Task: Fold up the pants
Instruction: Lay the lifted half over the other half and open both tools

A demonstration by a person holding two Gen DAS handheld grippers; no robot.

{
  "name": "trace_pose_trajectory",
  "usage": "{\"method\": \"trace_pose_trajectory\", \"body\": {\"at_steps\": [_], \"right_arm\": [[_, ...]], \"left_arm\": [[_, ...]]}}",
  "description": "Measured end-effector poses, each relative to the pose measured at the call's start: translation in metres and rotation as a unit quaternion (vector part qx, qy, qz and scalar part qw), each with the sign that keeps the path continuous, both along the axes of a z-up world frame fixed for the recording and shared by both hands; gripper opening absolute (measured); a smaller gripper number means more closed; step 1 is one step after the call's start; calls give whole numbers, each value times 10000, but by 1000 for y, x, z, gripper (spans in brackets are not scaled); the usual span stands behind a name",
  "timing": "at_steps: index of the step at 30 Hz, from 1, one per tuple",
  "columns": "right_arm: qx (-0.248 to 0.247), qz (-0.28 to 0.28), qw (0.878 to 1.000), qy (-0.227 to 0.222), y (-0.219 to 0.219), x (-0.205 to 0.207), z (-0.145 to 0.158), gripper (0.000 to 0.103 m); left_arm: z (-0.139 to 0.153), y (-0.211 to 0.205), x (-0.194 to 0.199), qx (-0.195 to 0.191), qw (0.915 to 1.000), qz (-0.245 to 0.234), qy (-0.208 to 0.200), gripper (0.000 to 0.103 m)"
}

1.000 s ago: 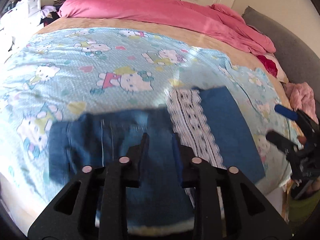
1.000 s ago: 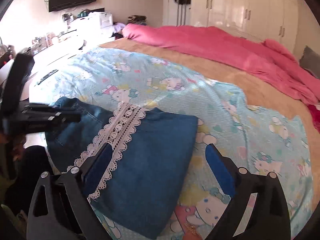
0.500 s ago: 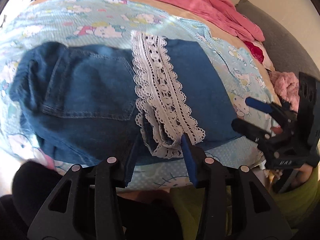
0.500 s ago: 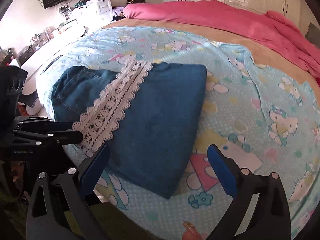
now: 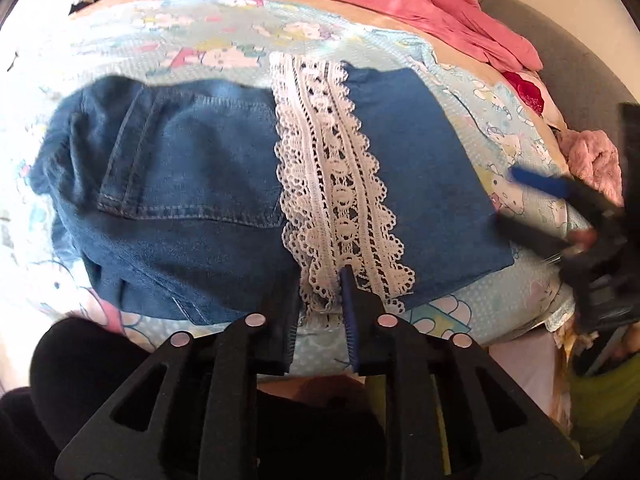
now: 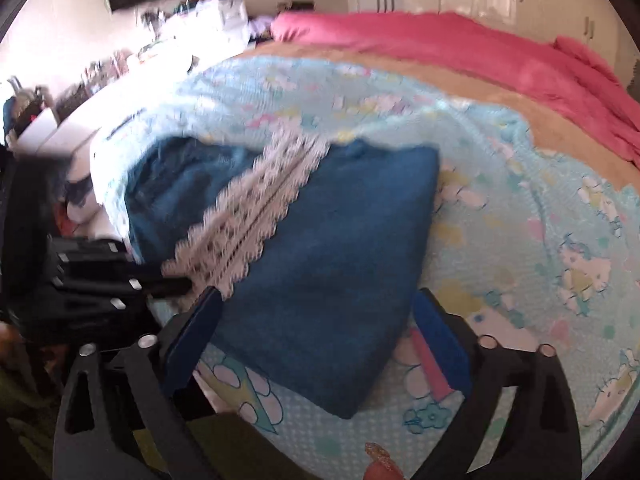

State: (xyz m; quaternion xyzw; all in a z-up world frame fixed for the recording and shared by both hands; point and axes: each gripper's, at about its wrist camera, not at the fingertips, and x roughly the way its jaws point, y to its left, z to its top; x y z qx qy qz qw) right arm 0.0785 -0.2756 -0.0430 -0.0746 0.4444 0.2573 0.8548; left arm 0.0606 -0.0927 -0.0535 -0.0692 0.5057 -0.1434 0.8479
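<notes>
Blue denim pants lie folded near the front edge of the bed, and a white lace trim runs across their middle. My left gripper is at the near edge, its jaws closing and pinching the lace and the denim hem. The right wrist view shows the same pants and lace trim. My right gripper straddles the near right corner of the fold; its jaws are closing, with the cloth between them but the pads clear of it. The right gripper also appears at the right of the left wrist view.
The bed carries a light blue cartoon-cat sheet. A pink quilt is bunched along the far side. A pink garment lies by the grey headboard. A cluttered white desk stands left of the bed.
My left gripper dropped to the pants' near edge, and its jaws narrowed onto the lace. My right gripper came lower over the fold's corner, and its jaws drew closer together.
</notes>
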Motion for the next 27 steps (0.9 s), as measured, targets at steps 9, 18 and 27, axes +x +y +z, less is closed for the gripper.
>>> {"method": "trace_pose_trajectory", "body": {"at_steps": [9,18,27], "right_arm": [[-4,-29,9999,128,-4,0,-6,64],[335,-208,9986,-359,-16,-3,34,77],[345,-269,9984,-348,-16,-4,38,82]], "left_arm": [[14,8,-2,-36,9998,104,-168,24],[41,25,-8,55,9979,347,-551,35],[53,32,-13,111,9965,450,-697,52]]}}
